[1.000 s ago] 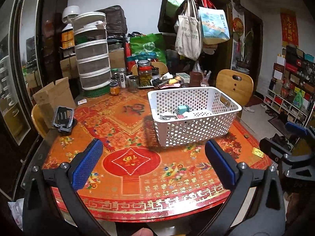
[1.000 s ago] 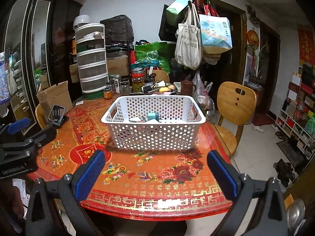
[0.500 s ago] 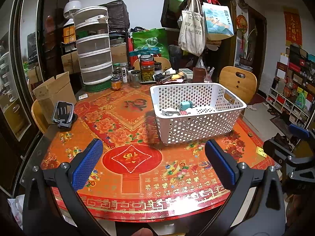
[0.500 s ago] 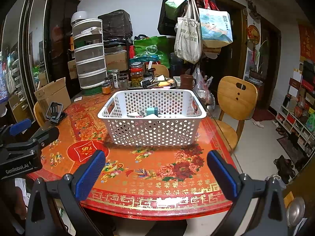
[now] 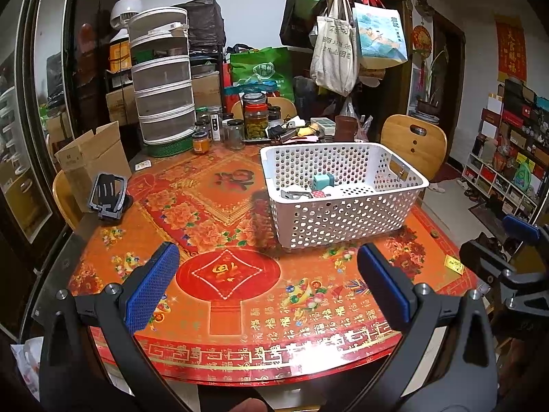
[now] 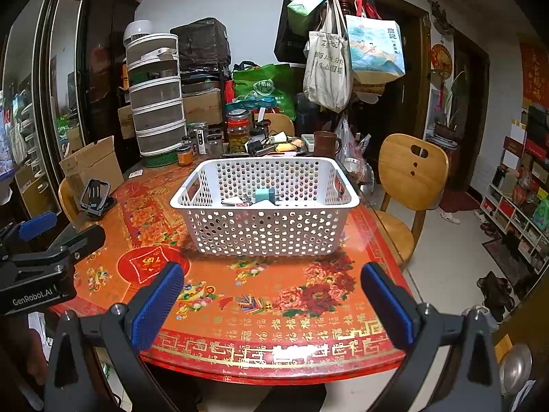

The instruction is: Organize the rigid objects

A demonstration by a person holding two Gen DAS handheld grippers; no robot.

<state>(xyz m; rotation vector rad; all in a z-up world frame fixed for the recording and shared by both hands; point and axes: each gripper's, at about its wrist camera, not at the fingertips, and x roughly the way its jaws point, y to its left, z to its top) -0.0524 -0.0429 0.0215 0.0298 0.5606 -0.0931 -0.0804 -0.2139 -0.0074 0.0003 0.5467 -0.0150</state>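
The white perforated plastic basket stands on the round table with its red and gold festive cover, toward the far right part of the top, well apart from both grippers. Inside lie a small pale teal block, a flat grey metal piece and a few other small bits too small to name. These look hard and light, unlikely to deform under a pinch; the metal piece may be slick and lies flat, so it would likely be hardest to lift. The teal block offers flat opposite faces and seems the easiest hold. The basket itself is probably light and a little flexible; its rolled rim or the cut-out handle on an end wall would be the place to grip.

The right gripper hovers over the near edge, its blue-padded fingers spread wide and holding nothing. The left gripper does likewise, wide apart and empty.

A dark phone stand sits at the table's left edge; glass jars crowd the far side.
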